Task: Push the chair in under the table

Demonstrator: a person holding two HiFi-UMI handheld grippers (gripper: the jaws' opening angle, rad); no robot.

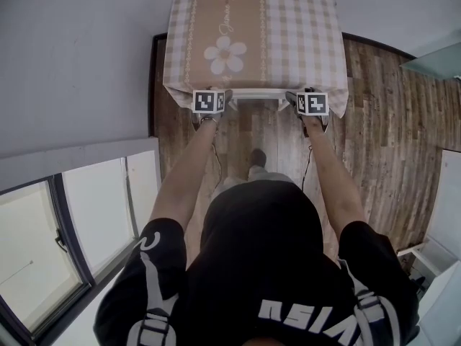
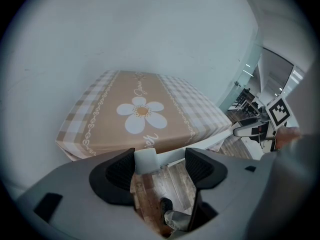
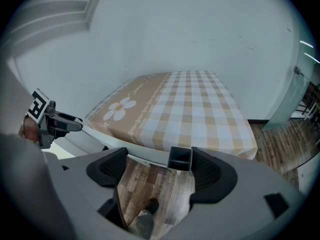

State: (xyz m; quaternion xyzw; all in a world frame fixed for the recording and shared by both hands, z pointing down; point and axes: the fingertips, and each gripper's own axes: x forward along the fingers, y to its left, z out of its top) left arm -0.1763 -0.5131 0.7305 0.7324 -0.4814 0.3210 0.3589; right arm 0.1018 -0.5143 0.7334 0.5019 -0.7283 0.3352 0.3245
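Underfoot: one shoe (image 1: 257, 157) on the wood floor (image 1: 389, 128).

Left gripper (image 2: 160, 166): jaws wide apart, not clamped. A white upright of the chair (image 1: 256, 93) stands between them, close against the left-hand pad (image 2: 120, 171).

Right gripper (image 3: 157, 170): jaws wide apart. The chair's other upright stands close against the right-hand pad (image 3: 208, 172).

The chair sits beneath the near edge of the table (image 1: 302, 34), with only its top rail showing. The table stands against the wall (image 1: 79, 56).
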